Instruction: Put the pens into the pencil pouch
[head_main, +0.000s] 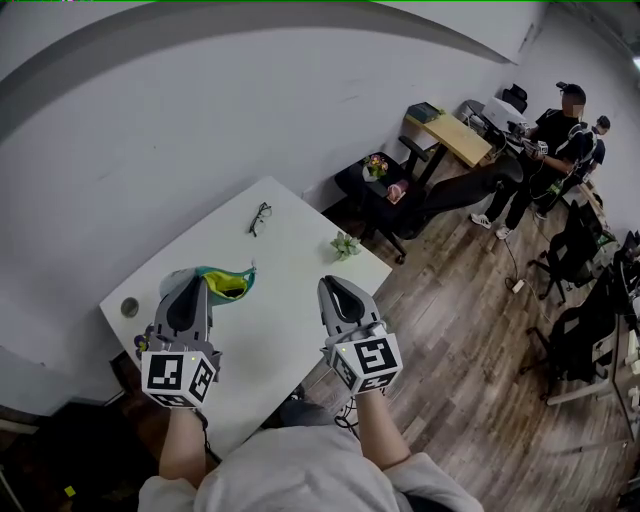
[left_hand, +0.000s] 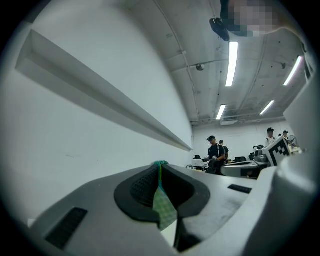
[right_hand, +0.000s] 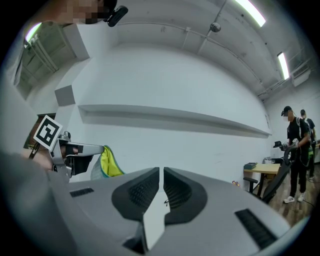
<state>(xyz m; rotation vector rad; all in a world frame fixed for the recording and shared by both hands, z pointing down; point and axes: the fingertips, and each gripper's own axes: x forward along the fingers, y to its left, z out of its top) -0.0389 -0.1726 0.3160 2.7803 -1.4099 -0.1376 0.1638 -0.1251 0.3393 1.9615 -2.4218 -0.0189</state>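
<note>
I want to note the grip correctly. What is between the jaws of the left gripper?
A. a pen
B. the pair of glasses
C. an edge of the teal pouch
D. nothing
C: in the left gripper view the left gripper has its jaws closed on a thin fold of the teal pouch, and the head view shows the pouch at its tip.

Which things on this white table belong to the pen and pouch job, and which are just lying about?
Job:
- pencil pouch, pinched in the left gripper
- right gripper, jaws together, empty
- no pens in view

Lying about:
- glasses
- small plant
- small round object
</note>
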